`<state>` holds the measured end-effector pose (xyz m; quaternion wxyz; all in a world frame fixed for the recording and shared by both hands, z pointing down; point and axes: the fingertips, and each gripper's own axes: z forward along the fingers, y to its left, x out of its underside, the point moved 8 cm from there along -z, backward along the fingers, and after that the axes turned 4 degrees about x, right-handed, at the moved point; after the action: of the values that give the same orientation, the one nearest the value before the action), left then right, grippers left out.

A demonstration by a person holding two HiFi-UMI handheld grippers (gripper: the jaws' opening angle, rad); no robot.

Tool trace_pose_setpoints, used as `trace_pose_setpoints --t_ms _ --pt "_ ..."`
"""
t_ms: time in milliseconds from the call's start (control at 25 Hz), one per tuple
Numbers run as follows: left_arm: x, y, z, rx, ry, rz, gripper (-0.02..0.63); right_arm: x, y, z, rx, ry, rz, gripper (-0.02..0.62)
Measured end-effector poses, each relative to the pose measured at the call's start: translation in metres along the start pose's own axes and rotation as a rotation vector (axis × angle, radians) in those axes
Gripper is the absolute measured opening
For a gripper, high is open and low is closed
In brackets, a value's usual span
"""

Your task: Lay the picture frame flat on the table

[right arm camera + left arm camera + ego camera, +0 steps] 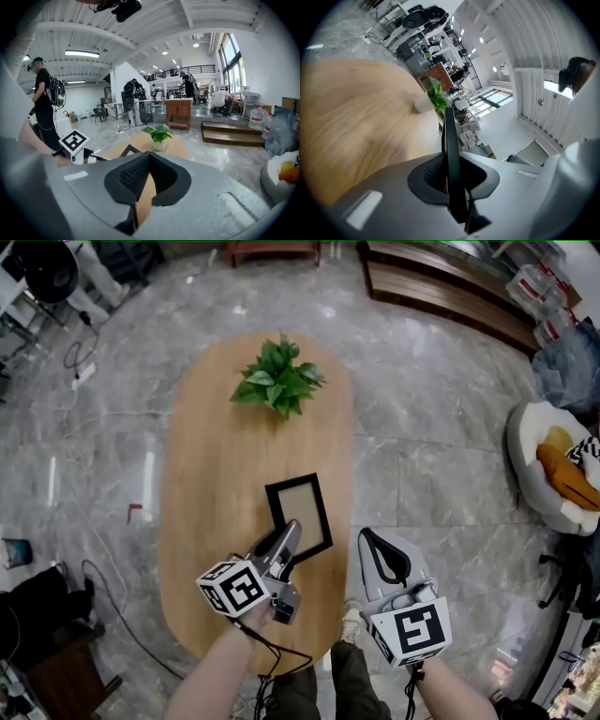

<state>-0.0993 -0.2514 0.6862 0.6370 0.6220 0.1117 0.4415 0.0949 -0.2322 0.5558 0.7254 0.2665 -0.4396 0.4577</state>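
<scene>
A black picture frame (323, 512) with a beige middle sits over the near half of the oval wooden table (216, 456), its face turned up toward the head view. My left gripper (292, 535) is shut on the frame's near edge. In the left gripper view the frame (451, 154) runs edge-on between the pads of that gripper (452, 183). I cannot tell whether the frame touches the table. My right gripper (384, 563) hangs off the table's right side, shut on nothing. In the right gripper view, its pads (149, 183) meet and the frame (130, 150) shows behind them.
A potted green plant (278, 381) stands at the table's far end. Grey stone floor surrounds the table, with cables (80, 371) at the left. A white seat with an orange thing (553, 465) is at the right. Wooden steps (441, 287) lie beyond. A person with a backpack (47, 98) stands at the left.
</scene>
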Motion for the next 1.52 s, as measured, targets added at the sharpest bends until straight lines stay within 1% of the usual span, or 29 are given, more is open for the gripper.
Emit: trace_pose_setpoints --t_ms 280,480,720,800,920,960,1000,1040,1280,1360,1440,1520 --pt "0.029 0.044 0.014 0.014 -0.004 -0.146 0.064 0.036 0.005 0.03 -0.022 0.021 0.021 0.002" --pt "0.044 0.063 0.024 0.008 -0.005 -0.23 0.066 0.063 0.006 0.053 -0.021 0.031 0.034 0.002" --pt "0.058 0.082 0.03 0.005 0.014 -0.331 0.067 0.089 0.007 0.061 -0.016 0.06 0.059 0.002" --pt "0.062 0.085 0.032 0.014 0.025 -0.351 0.067 0.097 0.006 0.062 -0.012 0.069 0.062 0.002" --pt "0.067 0.088 0.034 -0.015 0.057 -0.35 0.072 0.107 0.005 0.063 -0.005 0.082 0.071 0.002" --pt "0.068 0.089 0.034 -0.024 0.065 -0.35 0.089 0.108 0.004 0.063 -0.003 0.085 0.072 0.002" --pt "0.07 0.09 0.034 -0.033 0.074 -0.346 0.125 0.109 0.005 0.062 -0.001 0.088 0.072 0.002" --pt "0.071 0.09 0.033 -0.042 0.084 -0.337 0.145 0.11 0.005 0.062 0.0 0.088 0.073 0.002" --pt "0.073 0.088 0.031 -0.082 0.133 -0.282 0.227 0.115 0.008 0.059 -0.003 0.087 0.083 0.002" --pt "0.071 0.085 0.03 -0.111 0.154 -0.231 0.286 0.115 0.009 0.057 -0.004 0.089 0.085 0.002" --pt "0.068 0.08 0.03 -0.144 0.172 -0.157 0.335 0.116 0.01 0.055 -0.007 0.09 0.084 0.002" --pt "0.063 0.077 0.03 -0.182 0.184 -0.067 0.357 0.116 0.011 0.053 -0.009 0.092 0.082 0.002"
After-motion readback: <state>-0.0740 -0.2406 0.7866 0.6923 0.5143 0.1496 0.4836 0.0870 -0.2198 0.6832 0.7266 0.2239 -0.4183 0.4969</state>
